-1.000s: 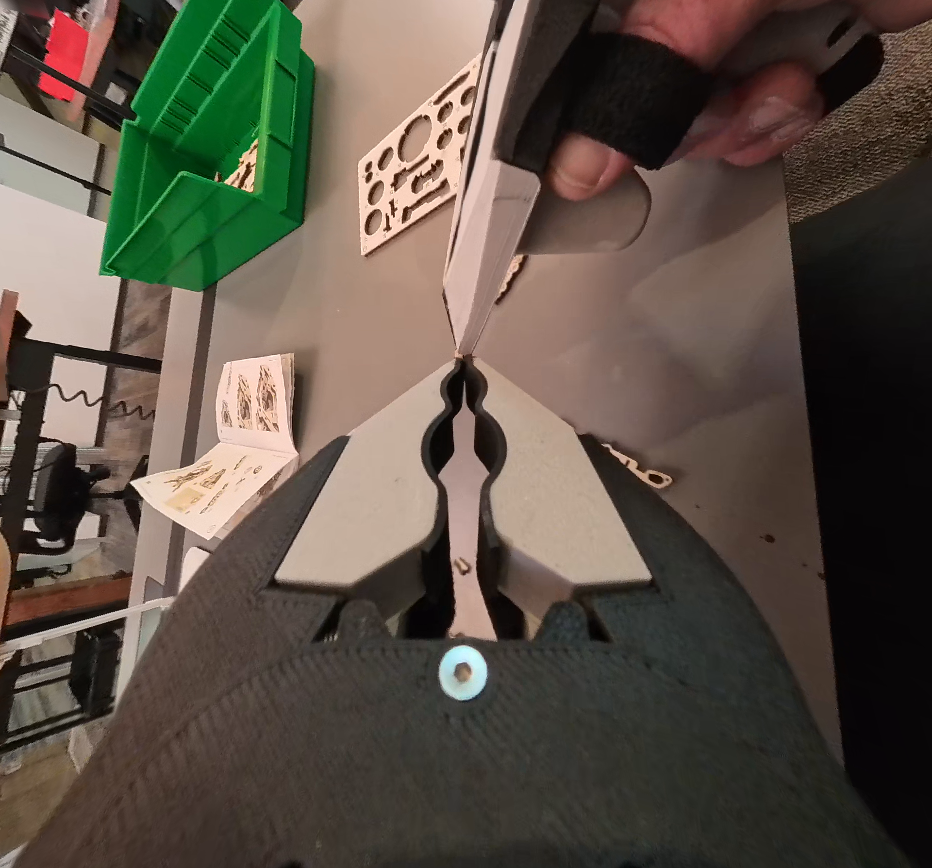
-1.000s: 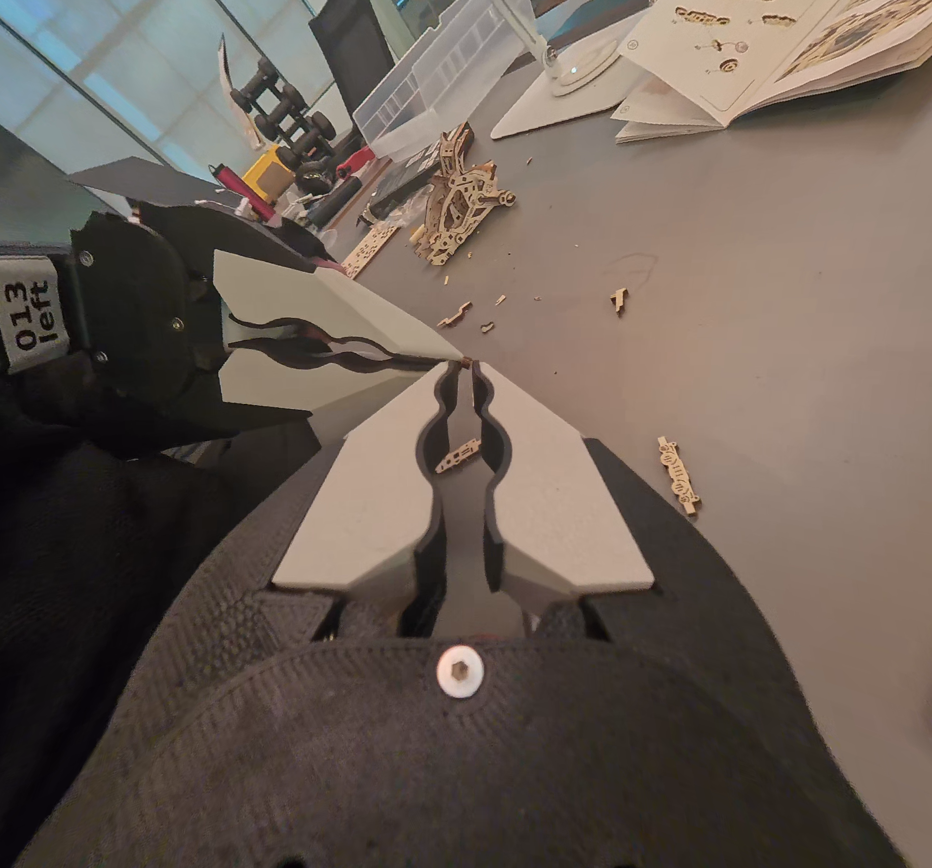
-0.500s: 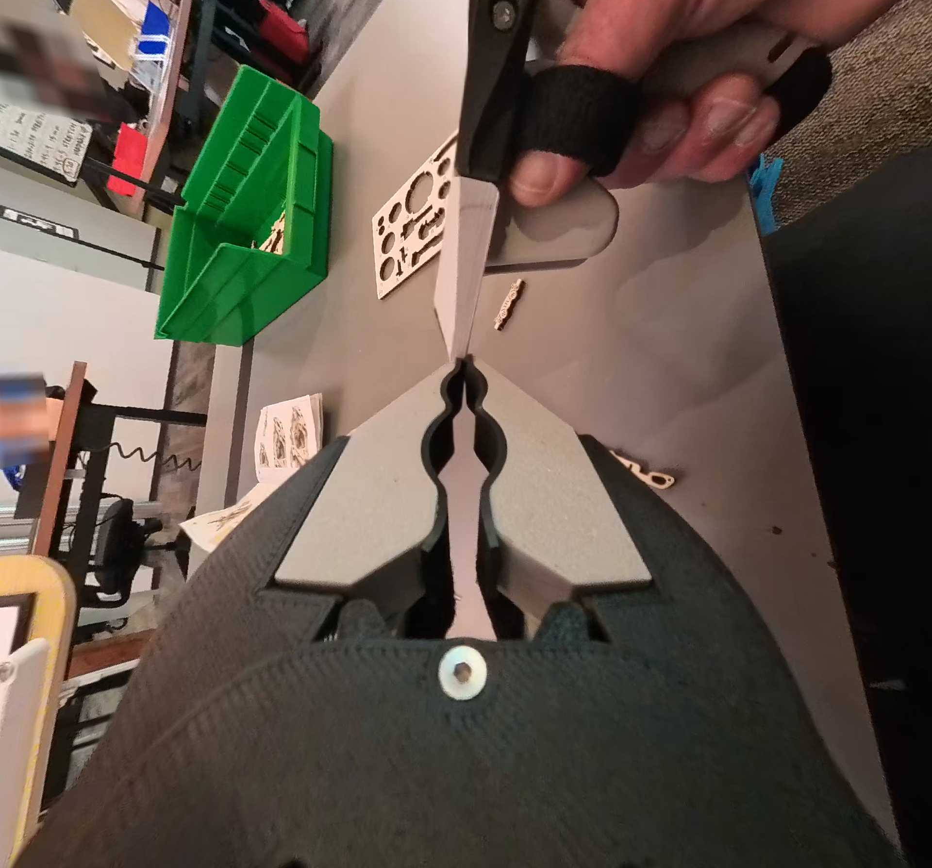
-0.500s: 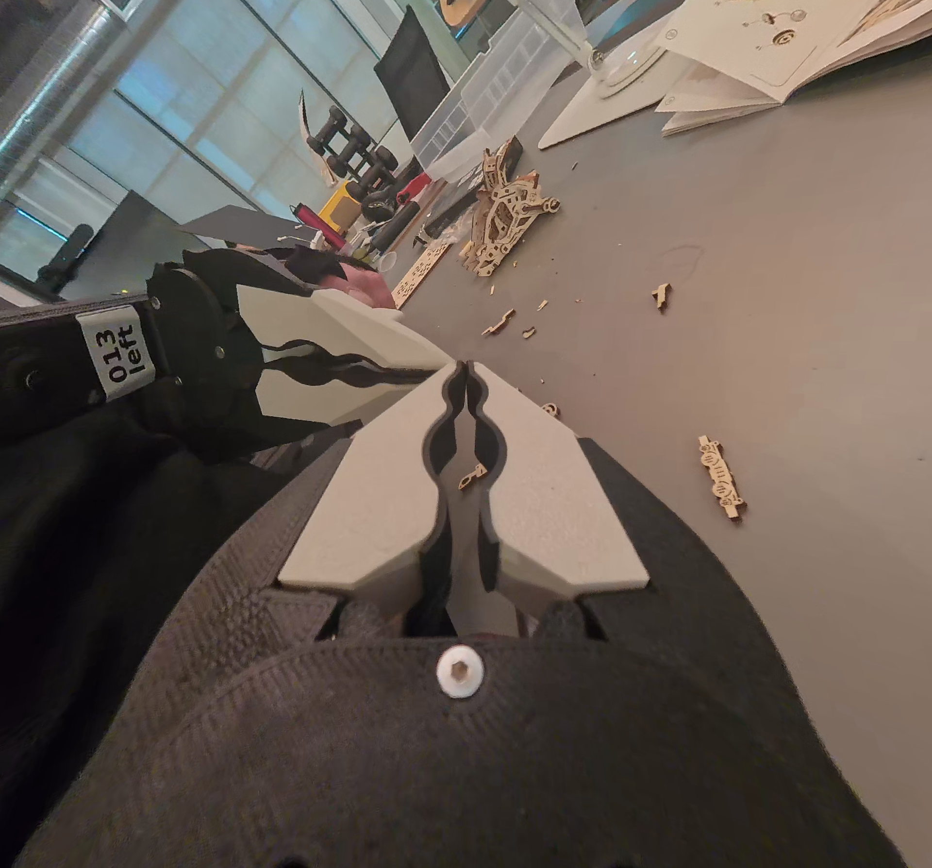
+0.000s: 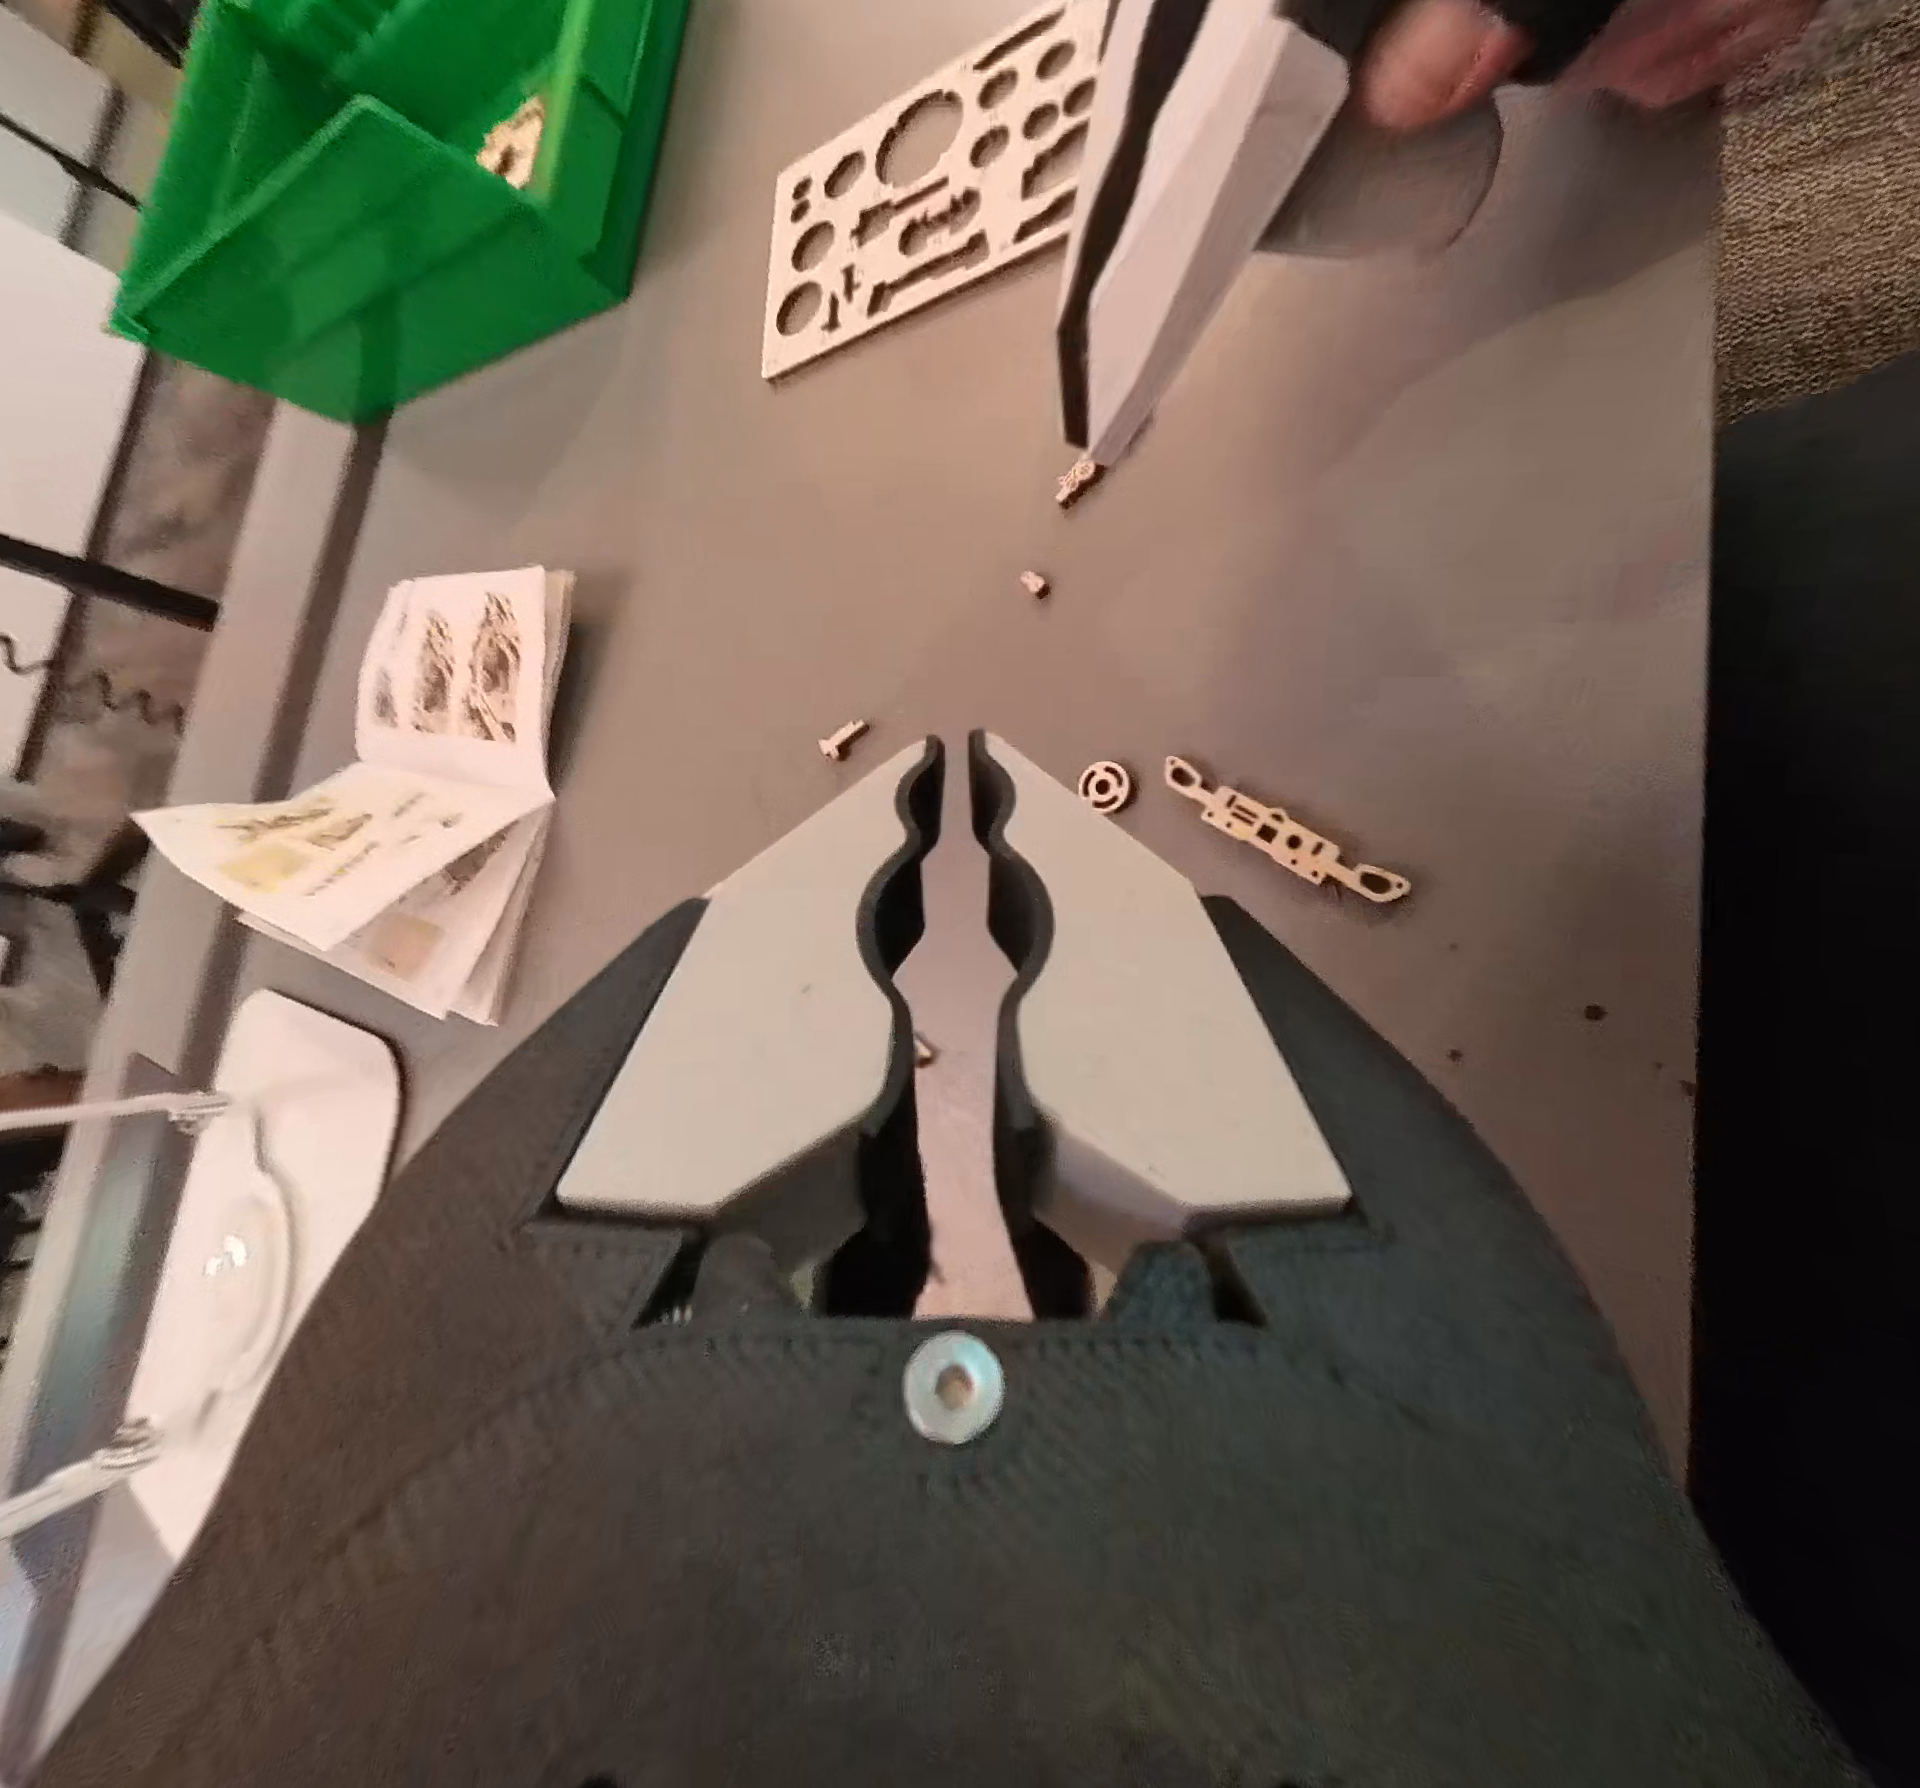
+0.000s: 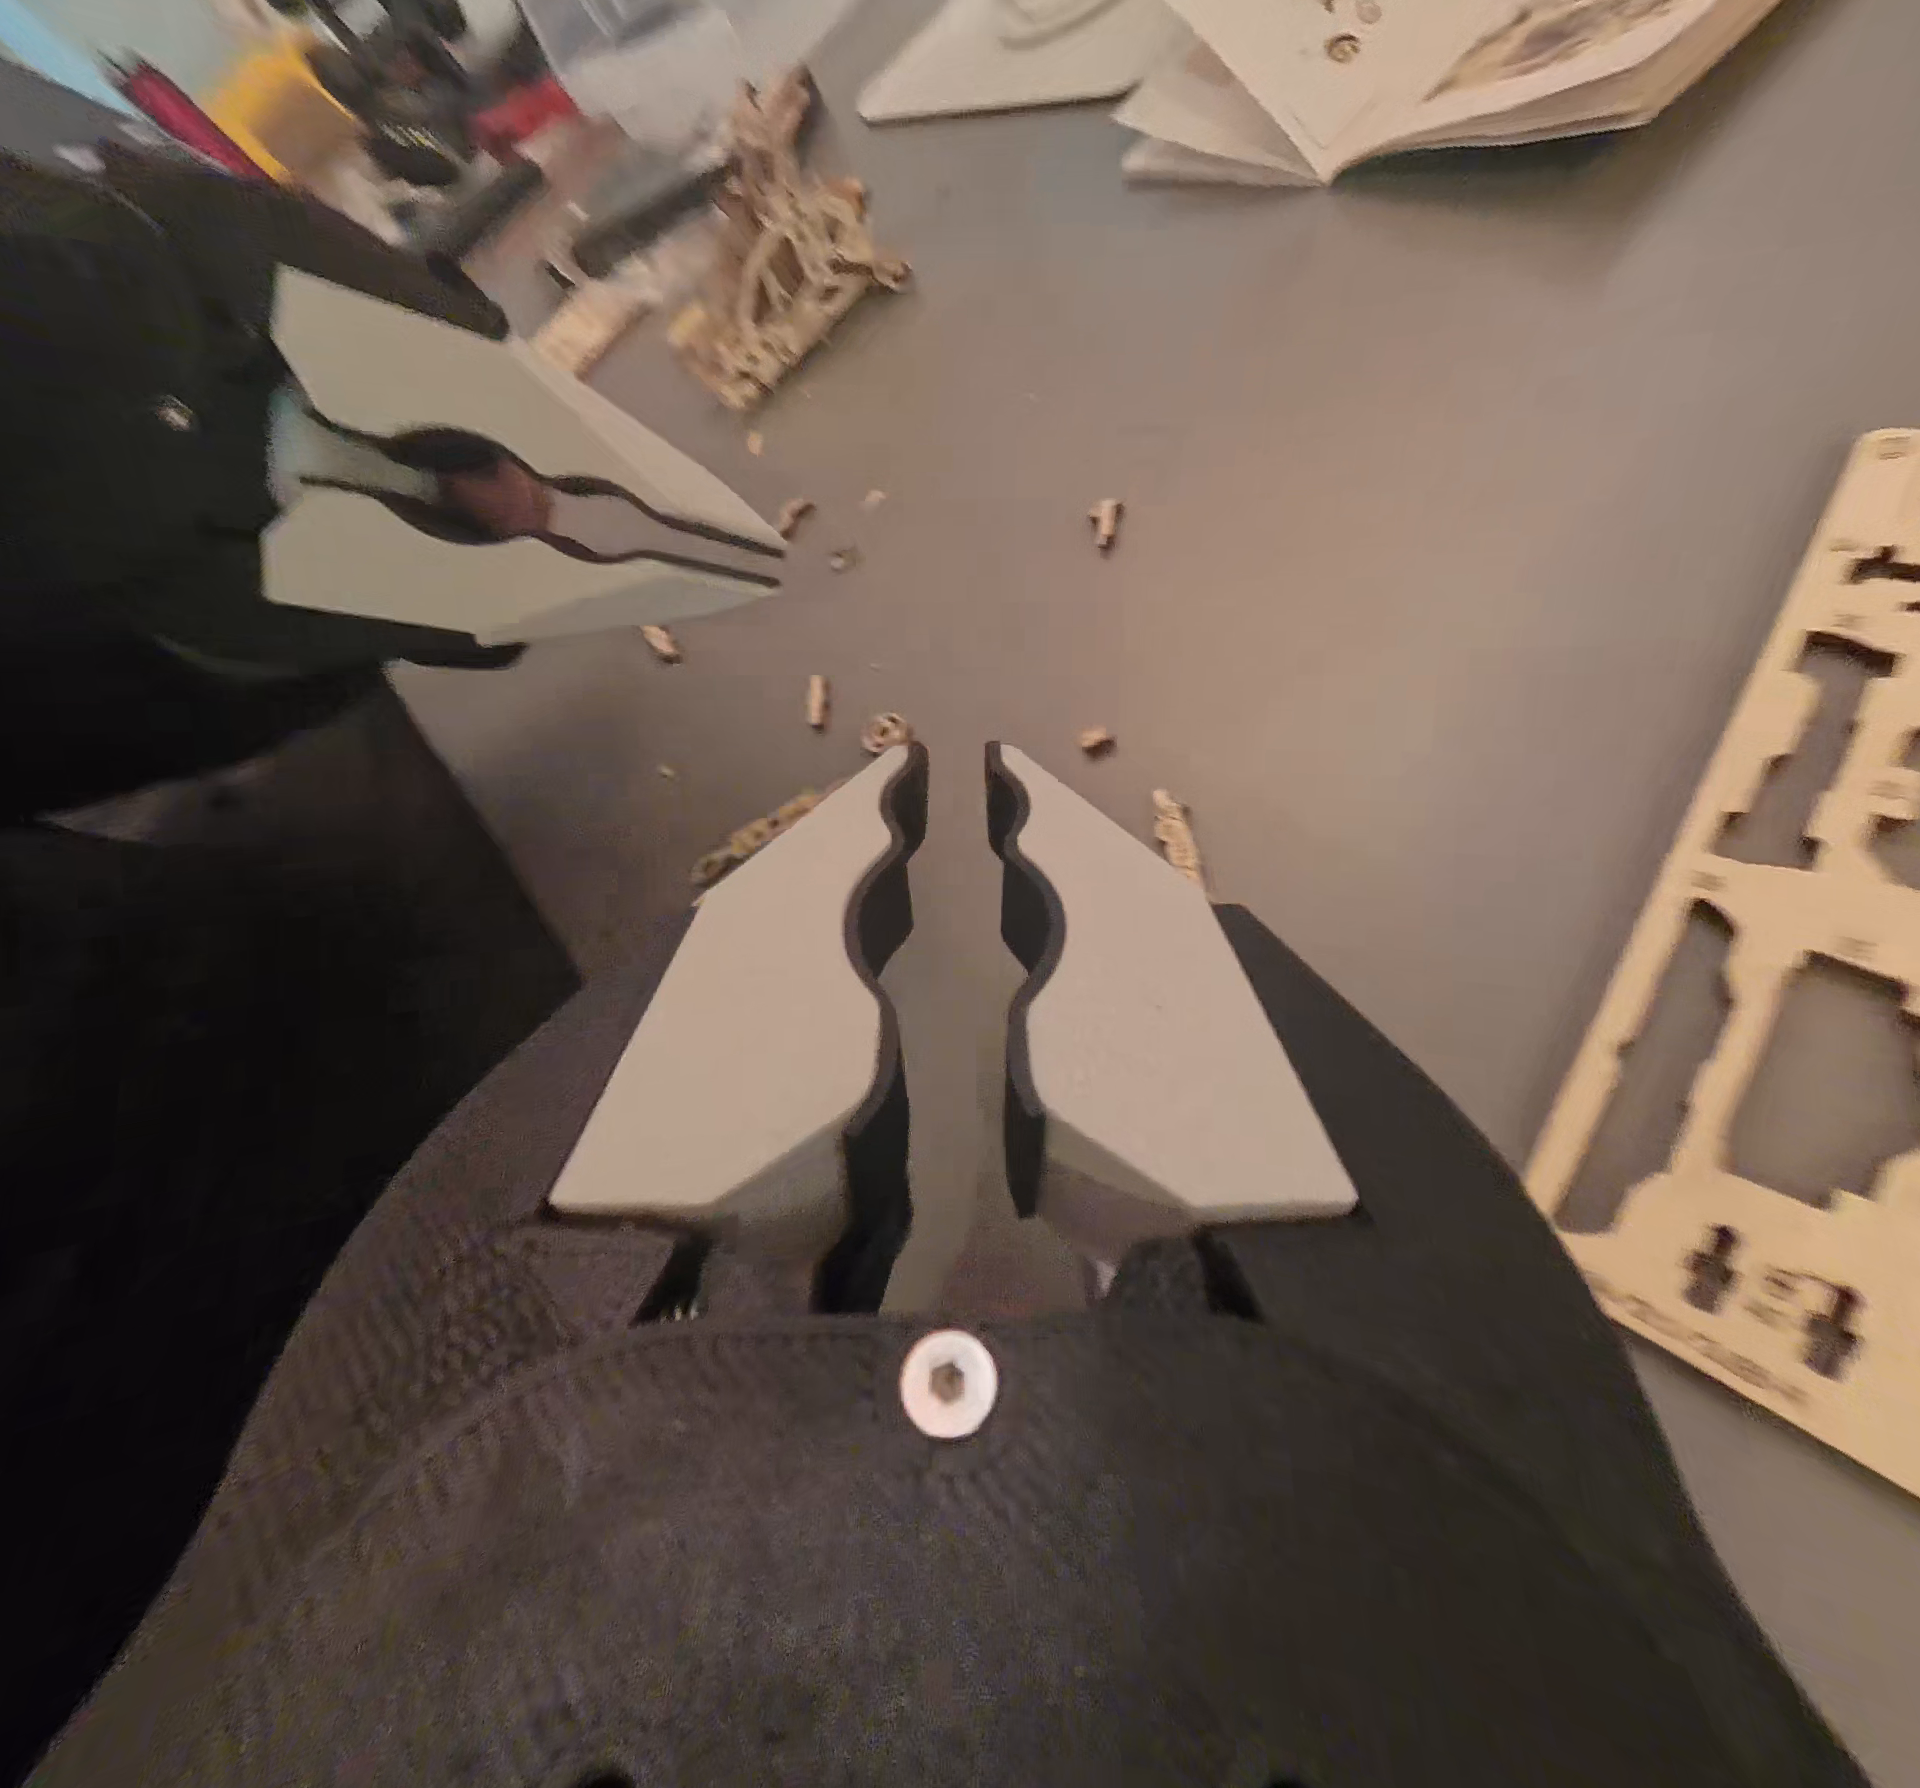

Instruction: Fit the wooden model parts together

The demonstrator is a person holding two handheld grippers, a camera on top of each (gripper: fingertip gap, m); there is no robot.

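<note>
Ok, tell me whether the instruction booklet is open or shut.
Open. The booklet lies on the grey table with its pages spread apart, and printed pictures show on both sides of the fold.

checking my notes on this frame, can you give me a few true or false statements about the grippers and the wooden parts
1. The right gripper is clamped on a wooden part. False: its jaws stand apart with nothing between them.
2. The booklet lies open on the table. True.
3. The left gripper holds the long wooden strip. False: the strip lies on the table beside its fingers.
4. The punched-out wooden sheet lies flat on the table. True.
</note>
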